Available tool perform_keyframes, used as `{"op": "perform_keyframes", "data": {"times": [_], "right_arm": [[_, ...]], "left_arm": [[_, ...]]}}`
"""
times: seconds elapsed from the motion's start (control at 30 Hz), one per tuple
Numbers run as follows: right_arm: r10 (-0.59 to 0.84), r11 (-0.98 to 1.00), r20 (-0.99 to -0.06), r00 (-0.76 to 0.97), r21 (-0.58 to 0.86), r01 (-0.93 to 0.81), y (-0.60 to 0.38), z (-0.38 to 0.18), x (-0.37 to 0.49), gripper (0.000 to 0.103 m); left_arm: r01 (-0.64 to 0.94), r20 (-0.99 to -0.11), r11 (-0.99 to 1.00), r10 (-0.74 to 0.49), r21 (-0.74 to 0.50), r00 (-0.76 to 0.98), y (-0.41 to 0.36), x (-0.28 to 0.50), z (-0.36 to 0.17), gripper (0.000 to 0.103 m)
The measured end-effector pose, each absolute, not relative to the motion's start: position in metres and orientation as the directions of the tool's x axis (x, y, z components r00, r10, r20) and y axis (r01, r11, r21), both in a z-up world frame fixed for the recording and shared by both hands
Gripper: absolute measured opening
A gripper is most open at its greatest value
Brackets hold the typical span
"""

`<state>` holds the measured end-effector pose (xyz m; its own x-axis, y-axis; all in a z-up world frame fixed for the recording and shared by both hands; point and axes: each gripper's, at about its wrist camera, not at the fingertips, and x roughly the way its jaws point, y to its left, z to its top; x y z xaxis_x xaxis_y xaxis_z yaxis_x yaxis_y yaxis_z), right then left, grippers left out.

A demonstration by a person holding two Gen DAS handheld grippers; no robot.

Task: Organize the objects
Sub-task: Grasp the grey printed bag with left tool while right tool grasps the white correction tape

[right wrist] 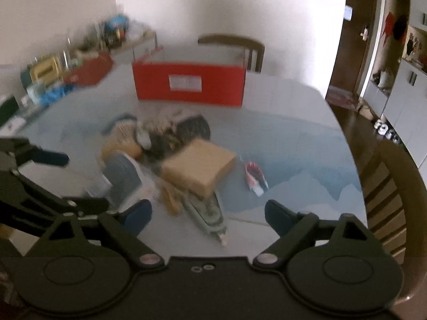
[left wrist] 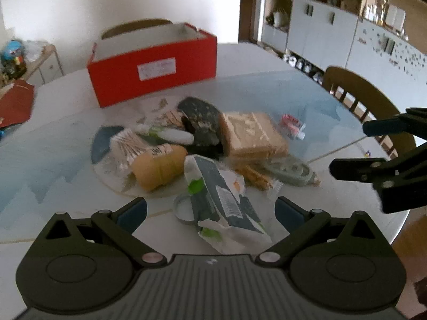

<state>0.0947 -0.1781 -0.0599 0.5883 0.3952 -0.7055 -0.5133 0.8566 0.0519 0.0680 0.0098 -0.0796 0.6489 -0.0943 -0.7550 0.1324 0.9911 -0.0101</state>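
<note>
A pile of small objects lies on the table in front of an open red box (left wrist: 153,65), which also shows in the right wrist view (right wrist: 189,84). The pile holds a tan flat box (left wrist: 252,133) (right wrist: 198,169), a grey-white-green packet (left wrist: 221,197), a yellow roll (left wrist: 160,166), cotton swabs (left wrist: 128,145), a dark pouch (left wrist: 201,122), a grey-green tool (left wrist: 289,170) (right wrist: 209,213) and a small red-white tube (left wrist: 292,125) (right wrist: 254,177). My left gripper (left wrist: 210,210) is open around the packet's near end. My right gripper (right wrist: 208,213) is open and empty above the grey-green tool; it also shows in the left wrist view (left wrist: 355,149).
The table (left wrist: 267,90) has a pale cloth with blue mountain shapes. Wooden chairs stand at the right (left wrist: 368,101) and behind the red box (right wrist: 234,44). A cluttered side shelf (right wrist: 66,64) is at the far left. Cabinets (left wrist: 333,34) line the right wall.
</note>
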Motion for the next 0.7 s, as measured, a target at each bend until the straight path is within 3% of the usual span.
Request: {"op": "perform_keyframes", "data": {"times": [0.27, 0.7], "right_arm": [[0.356, 0.864, -0.776, 0.521, 0.061, -0.500, -0.171, -0.108, 0.124, 0.078], [0.348, 0.834, -0.805, 0.480, 0.031, -0.551, -0.155, -0.136, 0.143, 0.061]], "left_arm": [[0.185, -0.797, 0.982, -0.082, 0.039, 0.598, 0.009, 0.091, -0.101, 0.091], [0.237, -0.812, 0.971, -0.128, 0.013, 0.569, 0.010, 0.101, -0.109, 0.044]]}}
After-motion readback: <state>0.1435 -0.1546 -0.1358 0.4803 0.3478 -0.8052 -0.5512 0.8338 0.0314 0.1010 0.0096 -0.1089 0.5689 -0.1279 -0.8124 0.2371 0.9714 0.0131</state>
